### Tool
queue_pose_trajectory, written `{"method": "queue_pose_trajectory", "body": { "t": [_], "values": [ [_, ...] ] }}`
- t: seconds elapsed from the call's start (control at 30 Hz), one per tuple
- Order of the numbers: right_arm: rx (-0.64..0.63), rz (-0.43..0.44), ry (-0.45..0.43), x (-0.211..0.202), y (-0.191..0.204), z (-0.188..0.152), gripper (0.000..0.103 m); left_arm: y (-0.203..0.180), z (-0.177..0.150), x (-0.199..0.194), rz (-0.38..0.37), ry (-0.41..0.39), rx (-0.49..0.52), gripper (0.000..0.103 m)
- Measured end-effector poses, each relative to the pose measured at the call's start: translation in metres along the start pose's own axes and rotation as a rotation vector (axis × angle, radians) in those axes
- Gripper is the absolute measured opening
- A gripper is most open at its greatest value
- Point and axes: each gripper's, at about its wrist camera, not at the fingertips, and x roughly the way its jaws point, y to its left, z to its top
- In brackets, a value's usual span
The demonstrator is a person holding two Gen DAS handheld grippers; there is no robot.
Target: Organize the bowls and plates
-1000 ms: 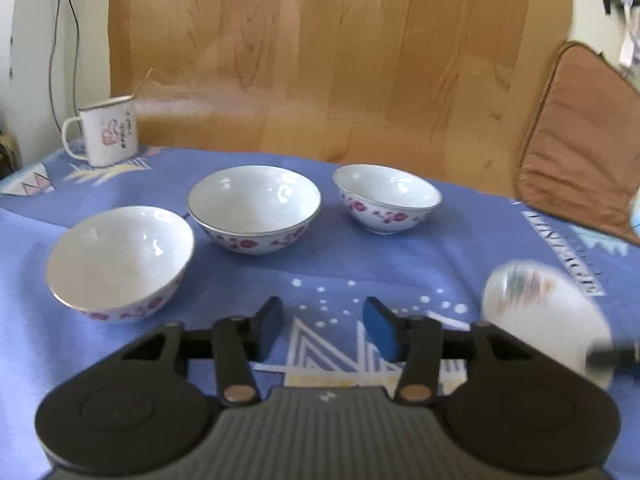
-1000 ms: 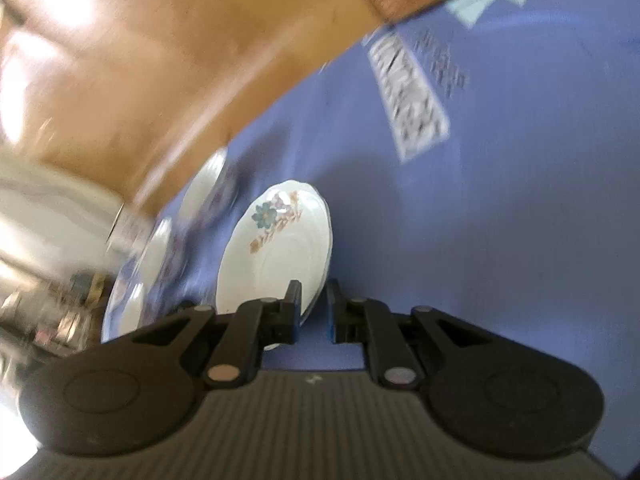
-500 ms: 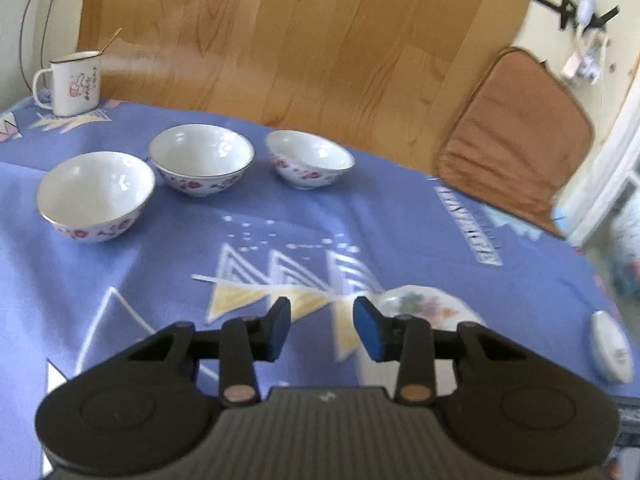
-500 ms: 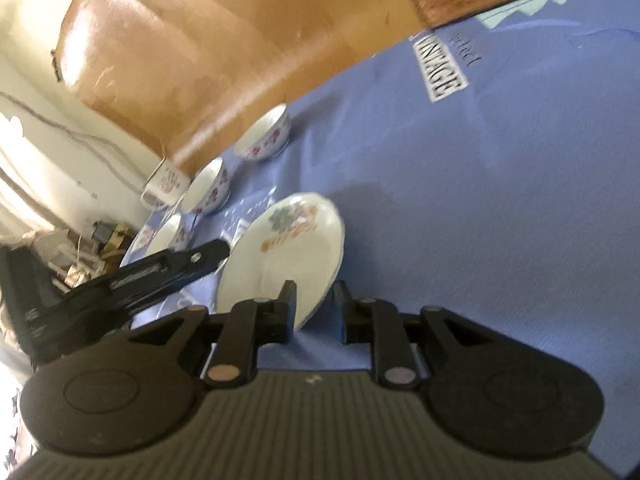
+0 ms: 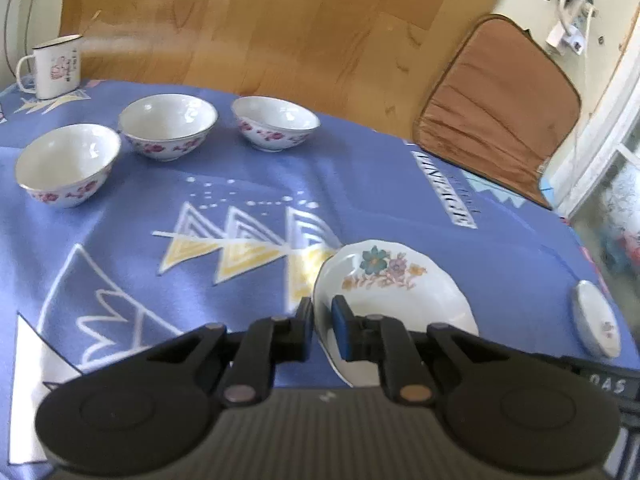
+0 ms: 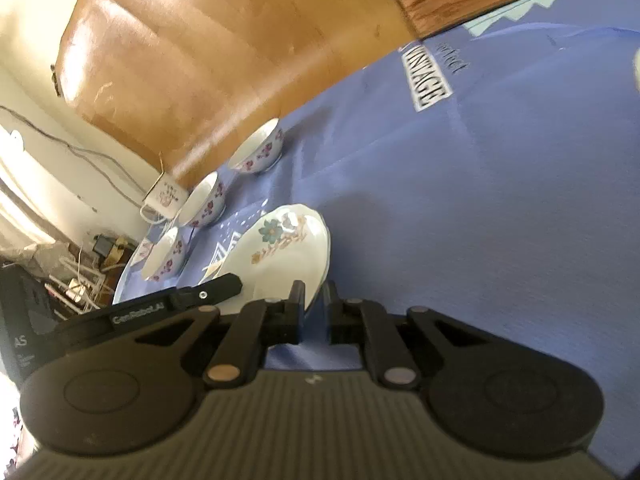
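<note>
A white flowered plate (image 5: 384, 280) is held above the blue tablecloth (image 5: 240, 200), tilted. My left gripper (image 5: 322, 322) is shut on its near left rim. My right gripper (image 6: 314, 300) is shut on its opposite rim; the plate also shows in the right wrist view (image 6: 288, 248). Three white bowls with red flowers (image 5: 66, 164) (image 5: 168, 130) (image 5: 276, 122) stand in a row at the far left. A second small plate (image 5: 596, 324) lies at the right edge.
A white enamel mug (image 5: 54, 66) stands at the far left corner. A wooden board (image 5: 260, 24) leans behind the table. A brown cushion (image 5: 500, 104) sits at the far right. The table's edge runs close on the right.
My left gripper swung right from the bowls, came to the plate and closed on its rim. My right gripper kept hold of the plate and brought it toward the left gripper.
</note>
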Motion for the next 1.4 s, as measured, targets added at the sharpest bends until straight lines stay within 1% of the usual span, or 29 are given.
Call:
{"method": "queue_pose_trajectory", "body": {
  "t": [0.07,0.17,0.33,0.43,0.5,0.6,0.73,0.8,0.9,0.97,1.0,1.03,1.07,1.1,1.2,1.23,1.27,1.33,1.4],
  "values": [
    [-0.010,-0.018,-0.048,-0.011,-0.003,-0.001,0.011,-0.011,0.005,-0.003,-0.037,-0.003,0.008,0.011],
    [-0.003,-0.040,-0.130,-0.036,-0.014,0.000,0.011,-0.046,0.011,0.001,-0.071,-0.008,0.078,0.011],
    [0.036,-0.147,-0.299,-0.091,-0.045,0.003,0.011,-0.129,0.011,0.021,-0.172,0.022,0.214,0.011],
    [0.060,-0.218,-0.400,-0.124,-0.065,0.004,0.011,-0.174,0.009,0.037,-0.247,0.050,0.265,0.012],
    [0.074,-0.265,-0.453,-0.142,-0.077,0.004,0.011,-0.200,0.007,0.050,-0.281,0.076,0.284,0.012],
    [0.106,-0.323,-0.496,-0.158,-0.097,0.004,0.011,-0.229,-0.001,0.066,-0.304,0.115,0.303,0.012],
    [0.146,-0.370,-0.516,-0.161,-0.114,0.003,0.011,-0.254,-0.011,0.084,-0.296,0.135,0.346,0.012],
    [0.146,-0.386,-0.518,-0.160,-0.117,0.001,0.011,-0.256,-0.014,0.087,-0.281,0.138,0.360,0.013],
    [0.134,-0.400,-0.518,-0.157,-0.120,0.000,0.016,-0.257,-0.015,0.091,-0.266,0.150,0.365,0.015],
    [0.113,-0.429,-0.540,-0.154,-0.115,0.000,0.017,-0.257,-0.016,0.087,-0.258,0.135,0.374,0.015],
    [0.101,-0.452,-0.550,-0.156,-0.116,0.001,0.024,-0.256,-0.015,0.084,-0.257,0.125,0.384,0.018],
    [0.091,-0.477,-0.567,-0.156,-0.114,0.001,0.034,-0.256,-0.014,0.081,-0.261,0.117,0.391,0.018],
    [0.087,-0.492,-0.588,-0.158,-0.114,0.000,0.037,-0.253,-0.013,0.076,-0.264,0.102,0.393,0.018],
    [0.083,-0.508,-0.611,-0.160,-0.113,-0.001,0.037,-0.249,-0.011,0.071,-0.266,0.091,0.392,0.018],
    [0.056,-0.527,-0.668,-0.164,-0.106,-0.003,0.037,-0.226,-0.007,0.056,-0.265,0.059,0.369,0.018],
    [0.041,-0.520,-0.679,-0.163,-0.102,-0.004,0.037,-0.216,-0.006,0.052,-0.254,0.050,0.362,0.018],
    [0.021,-0.506,-0.680,-0.162,-0.097,-0.005,0.037,-0.198,-0.006,0.047,-0.229,0.034,0.348,0.018],
    [-0.024,-0.466,-0.651,-0.152,-0.086,-0.004,0.037,-0.166,-0.007,0.041,-0.170,0.008,0.316,0.018],
    [-0.069,-0.404,-0.585,-0.134,-0.073,-0.003,0.037,-0.133,-0.007,0.034,-0.089,-0.013,0.283,0.018]
  ]
}}
